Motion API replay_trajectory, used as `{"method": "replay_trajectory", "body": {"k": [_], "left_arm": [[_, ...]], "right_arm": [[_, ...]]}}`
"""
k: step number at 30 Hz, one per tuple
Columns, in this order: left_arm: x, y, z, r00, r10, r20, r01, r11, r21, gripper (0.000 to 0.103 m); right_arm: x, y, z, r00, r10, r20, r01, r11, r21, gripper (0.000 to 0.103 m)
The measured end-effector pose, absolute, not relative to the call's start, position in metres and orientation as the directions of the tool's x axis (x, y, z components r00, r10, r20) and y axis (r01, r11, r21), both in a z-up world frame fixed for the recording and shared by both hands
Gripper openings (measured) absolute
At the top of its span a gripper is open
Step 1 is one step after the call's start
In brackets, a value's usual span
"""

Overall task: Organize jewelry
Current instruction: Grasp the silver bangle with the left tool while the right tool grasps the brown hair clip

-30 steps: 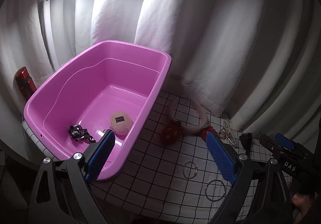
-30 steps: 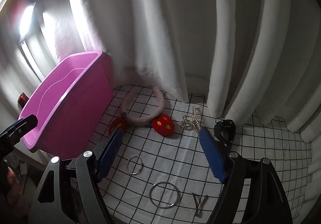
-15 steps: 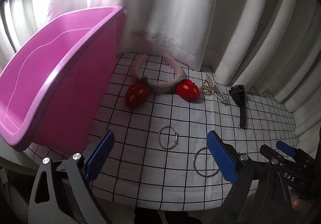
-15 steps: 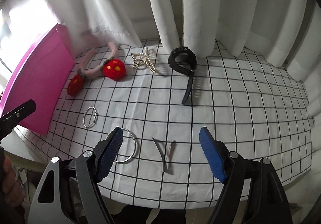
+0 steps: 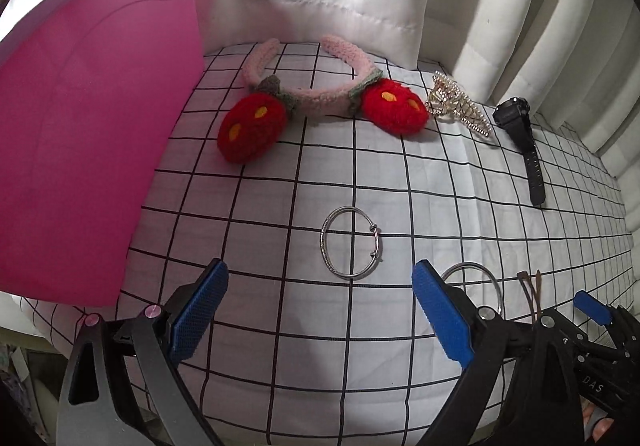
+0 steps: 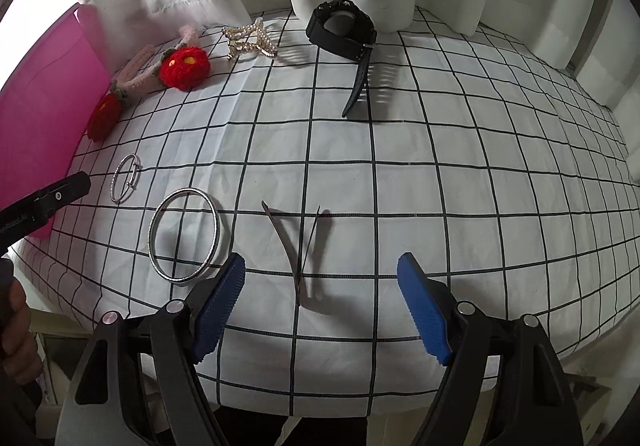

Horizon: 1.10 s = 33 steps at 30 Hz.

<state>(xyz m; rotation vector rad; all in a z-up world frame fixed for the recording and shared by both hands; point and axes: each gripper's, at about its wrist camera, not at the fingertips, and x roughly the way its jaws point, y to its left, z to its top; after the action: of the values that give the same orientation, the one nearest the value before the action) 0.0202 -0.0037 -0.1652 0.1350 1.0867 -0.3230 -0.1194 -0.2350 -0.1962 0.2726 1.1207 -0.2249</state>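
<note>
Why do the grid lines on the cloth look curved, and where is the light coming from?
Both wrist views are fisheye, so the straight lines of the checked cloth bow outward. In the right wrist view the watch and hair clip cast shadows to the right, so light comes from the left. In the left wrist view the top left corner beside the pink tub is blown out.
</note>
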Motion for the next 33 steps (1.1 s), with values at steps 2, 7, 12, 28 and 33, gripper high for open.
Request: {"method": "replay_trajectory", "body": {"k": [2,7,12,28,33], "left_arm": [[0.024,-0.006,-0.174,0.423,-0.187,-0.887,0.328,0.944,-0.042,0.091],[0.033,-0.011,-0.189,0.41,-0.191,-0.892,0.334,0.941,-0.048,0.091],[0.039,-0.015,-0.195,0.408,-0.192,-0.893,0.334,0.941,-0.05,0.091],[0.048,-0.023,-0.21,0.399,-0.152,-0.904,0.339,0.941,-0.008,0.092],[0.047,-0.025,-0.213,0.416,-0.142,-0.898,0.328,0.945,0.003,0.097]], "right_arm": [[-0.119,-0.236,-0.201,0.416,-0.049,-0.908,0.321,0.942,0.096,0.075],[-0.117,-0.236,-0.207,0.406,-0.066,-0.912,0.333,0.939,0.081,0.075],[-0.113,-0.235,-0.21,0.397,-0.073,-0.915,0.332,0.941,0.069,0.075],[-0.101,-0.23,-0.217,0.395,-0.126,-0.91,0.319,0.948,0.007,0.075],[-0.102,-0.232,-0.219,0.402,-0.134,-0.906,0.325,0.946,0.005,0.085]]}}
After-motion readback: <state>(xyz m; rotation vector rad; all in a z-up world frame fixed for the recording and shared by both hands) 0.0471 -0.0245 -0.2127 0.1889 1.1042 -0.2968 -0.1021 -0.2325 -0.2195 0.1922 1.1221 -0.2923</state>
